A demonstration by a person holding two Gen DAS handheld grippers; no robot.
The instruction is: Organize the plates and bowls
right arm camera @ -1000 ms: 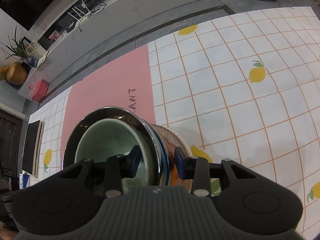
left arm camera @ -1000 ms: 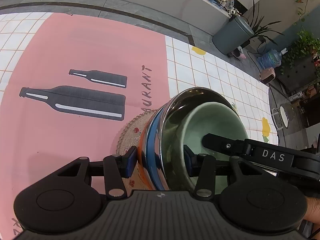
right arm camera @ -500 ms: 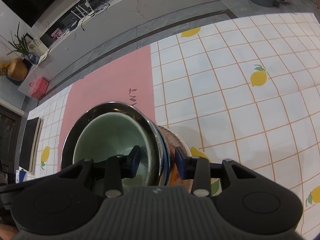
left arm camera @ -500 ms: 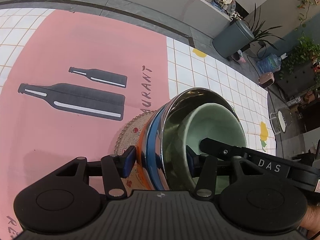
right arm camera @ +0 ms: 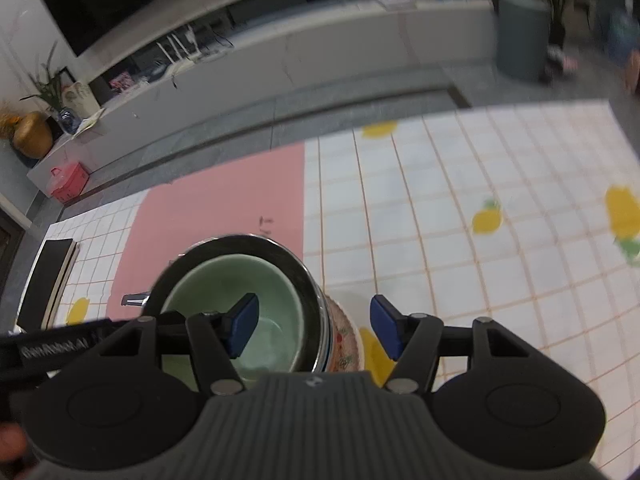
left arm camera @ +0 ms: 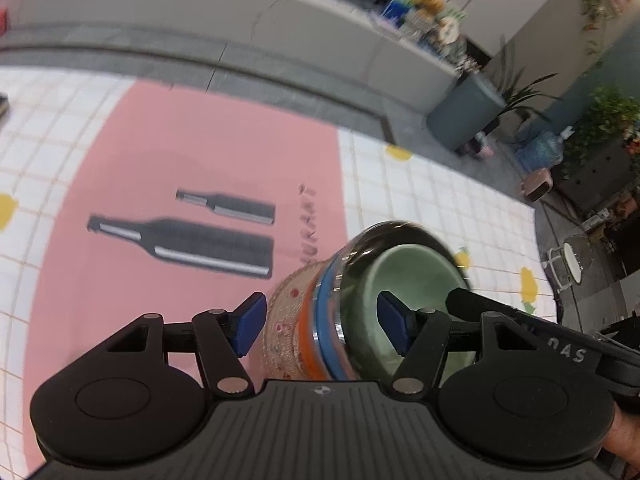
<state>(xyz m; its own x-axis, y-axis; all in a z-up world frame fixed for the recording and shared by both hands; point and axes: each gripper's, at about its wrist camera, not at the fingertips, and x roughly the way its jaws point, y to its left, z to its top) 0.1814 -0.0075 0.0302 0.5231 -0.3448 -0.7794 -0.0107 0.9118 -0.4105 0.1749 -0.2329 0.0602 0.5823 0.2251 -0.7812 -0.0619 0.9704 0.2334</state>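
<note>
The tabletop (left arm camera: pixel 420 184) wears a white grid cloth with lemons and a pink mat (left arm camera: pixel 180 184) printed with two dark bottles; the stack of dishes (left arm camera: pixel 316 320) stands at the mat's 4 o'clock edge, a patterned plate (left arm camera: pixel 280 320) lowest, orange and blue rims above it, then a steel bowl (right arm camera: pixel 280 256) with a pale green bowl (right arm camera: pixel 256 280) nested inside; the left claw (left arm camera: pixel 322 326) straddles the stack's wall, its jaws opening, pads clear of it; the right claw (right arm camera: pixel 314 330) straddles the opposite rim, jaws likewise opening and not pressing, one pad inside the green bowl at 9 o'clock, the other outside.
</note>
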